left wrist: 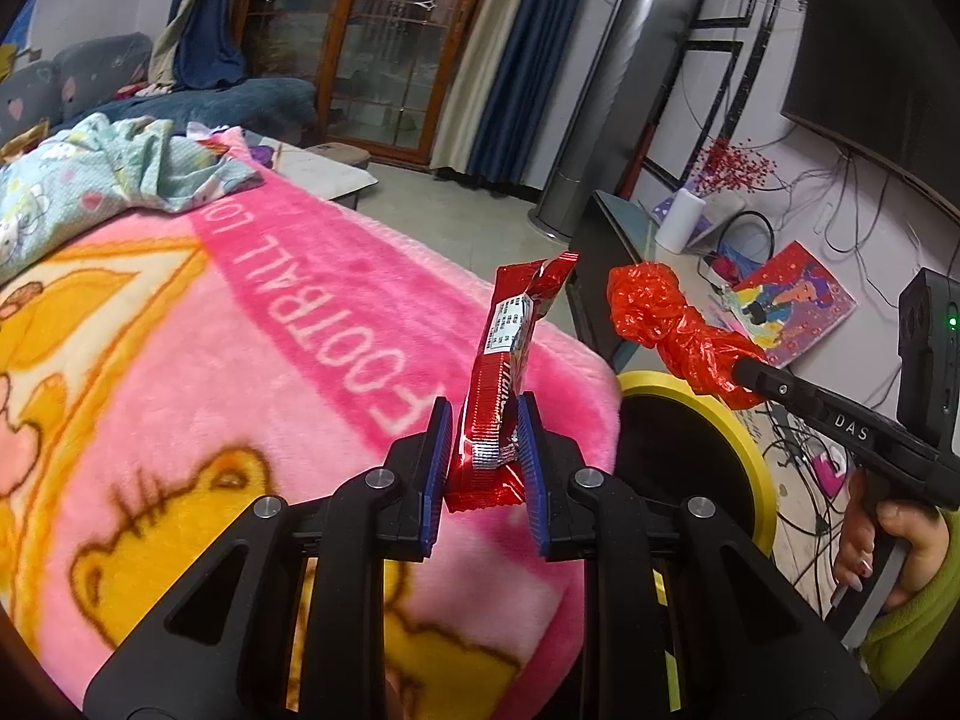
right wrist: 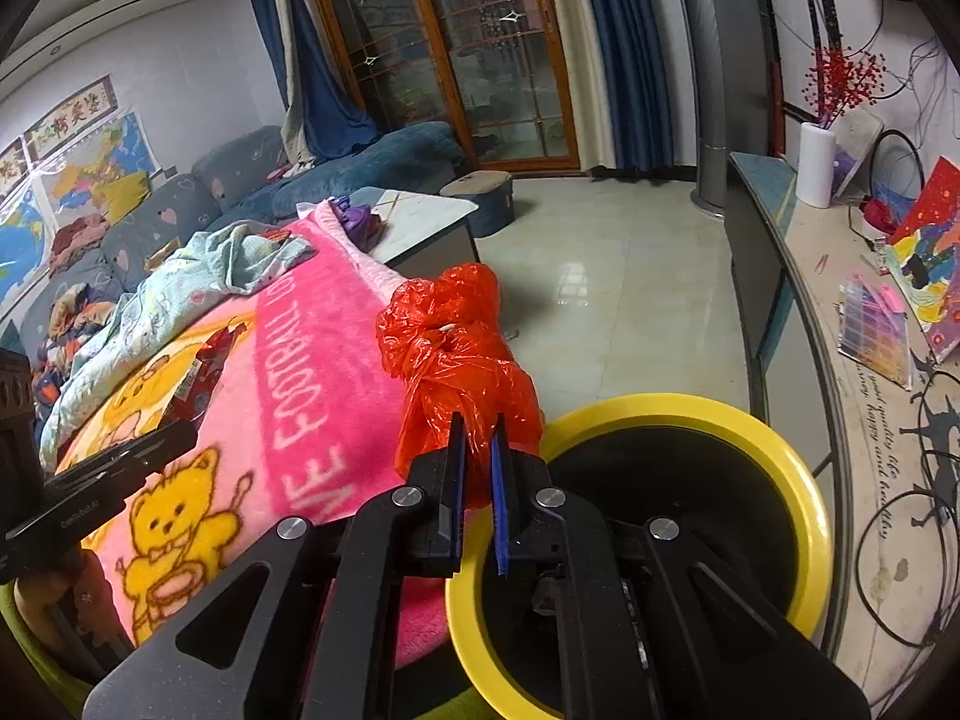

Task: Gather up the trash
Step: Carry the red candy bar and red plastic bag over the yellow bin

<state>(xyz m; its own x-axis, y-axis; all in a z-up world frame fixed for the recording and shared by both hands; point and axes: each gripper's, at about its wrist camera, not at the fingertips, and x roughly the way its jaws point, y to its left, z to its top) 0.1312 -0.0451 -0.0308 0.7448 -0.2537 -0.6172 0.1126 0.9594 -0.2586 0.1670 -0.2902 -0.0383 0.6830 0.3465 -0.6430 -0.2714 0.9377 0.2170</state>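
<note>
With the right tool [right wrist: 477, 468] clamped on the crumpled red plastic bag [right wrist: 462, 354] beside the yellow-rimmed black bin [right wrist: 690, 414], and the left tool [left wrist: 483, 456] pinching the red foil snack wrapper [left wrist: 510, 360] over the pink plush blanket [left wrist: 240, 330], carry each fully over the bin's mouth (not its rim) before releasing.

Pink blanket-covered surface, with a bin on the floor at its edge

A pink blanket [left wrist: 252, 324] with yellow bear prints and white lettering fills the lower left of both views; a crumpled pale blue patterned cloth [left wrist: 114, 168] lies on it toward the upper left. A yellow-rimmed black bin [right wrist: 690, 420] stands at lower right on the tiled floor [right wrist: 618, 276].
</note>
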